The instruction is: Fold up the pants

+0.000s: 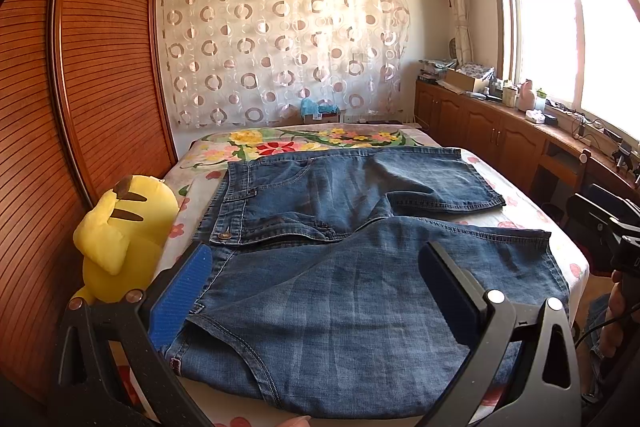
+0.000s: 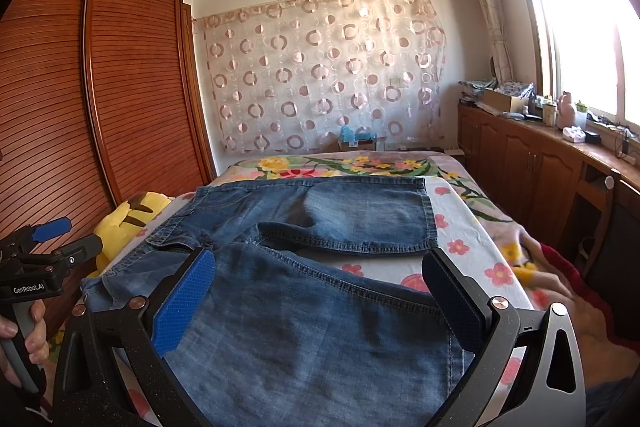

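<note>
Blue denim jeans (image 1: 340, 287) lie spread flat on the bed, with the waistband and button at the left and both legs running to the right. The near leg (image 2: 320, 327) fills the foreground and the far leg (image 2: 360, 219) lies behind it, its hem towards the window. My left gripper (image 1: 316, 263) hovers open over the near hip and waistband area with nothing between its fingers. My right gripper (image 2: 318, 263) is open above the near leg towards its hem, also holding nothing. The right wrist view shows the left gripper (image 2: 85, 231) at the left edge, held by a hand.
The bed has a floral sheet (image 1: 520, 203). A yellow plush toy (image 1: 120, 227) sits at the bed's left edge against the wooden slatted wardrobe (image 1: 100, 67). Low wooden cabinets (image 1: 480, 123) with clutter run under the window on the right. A red cloth (image 2: 560, 259) lies at the bed's right side.
</note>
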Motion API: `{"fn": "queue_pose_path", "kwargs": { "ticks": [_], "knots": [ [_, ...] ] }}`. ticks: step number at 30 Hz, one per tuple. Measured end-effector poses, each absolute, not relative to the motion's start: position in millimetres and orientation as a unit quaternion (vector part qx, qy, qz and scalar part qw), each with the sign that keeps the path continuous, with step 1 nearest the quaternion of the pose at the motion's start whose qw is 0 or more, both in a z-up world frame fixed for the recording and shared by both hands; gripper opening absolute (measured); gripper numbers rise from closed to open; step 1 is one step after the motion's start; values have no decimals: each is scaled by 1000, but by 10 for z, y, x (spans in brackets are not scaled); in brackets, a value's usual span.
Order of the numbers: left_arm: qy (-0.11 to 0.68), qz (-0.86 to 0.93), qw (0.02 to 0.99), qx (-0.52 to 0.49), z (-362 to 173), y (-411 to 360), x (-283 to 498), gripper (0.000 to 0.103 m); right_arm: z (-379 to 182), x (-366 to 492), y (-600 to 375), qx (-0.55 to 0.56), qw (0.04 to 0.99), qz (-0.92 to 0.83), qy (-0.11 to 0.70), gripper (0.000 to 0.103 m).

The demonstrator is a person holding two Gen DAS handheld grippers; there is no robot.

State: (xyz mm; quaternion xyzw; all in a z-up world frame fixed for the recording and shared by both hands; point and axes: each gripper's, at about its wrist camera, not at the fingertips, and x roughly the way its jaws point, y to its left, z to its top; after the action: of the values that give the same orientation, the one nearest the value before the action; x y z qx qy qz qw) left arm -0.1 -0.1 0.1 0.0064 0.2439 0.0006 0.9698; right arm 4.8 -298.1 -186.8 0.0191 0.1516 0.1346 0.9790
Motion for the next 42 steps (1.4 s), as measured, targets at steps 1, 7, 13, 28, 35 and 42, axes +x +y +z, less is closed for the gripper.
{"fn": "queue_pose_path", "kwargs": {
  "ticks": [1,7,13,28,35,42],
  "knots": [
    [244,0,970,6,1,0,0,103,-1869,48,-2981,19,979,135,152,103],
    [242,1,970,7,2,1,0,103,-1872,45,-2985,20,979,135,152,103],
    [239,1,971,8,14,21,11,103,-1873,46,-2985,19,979,135,152,103],
    [237,2,971,10,41,2,-21,103,-1872,47,-2986,20,979,135,152,103],
    [236,2,972,11,38,-1,-23,103,-1878,47,-2984,20,979,136,153,103],
    [236,2,972,11,40,-1,-22,103,-1881,46,-2979,21,979,136,153,103]
  ]
}}
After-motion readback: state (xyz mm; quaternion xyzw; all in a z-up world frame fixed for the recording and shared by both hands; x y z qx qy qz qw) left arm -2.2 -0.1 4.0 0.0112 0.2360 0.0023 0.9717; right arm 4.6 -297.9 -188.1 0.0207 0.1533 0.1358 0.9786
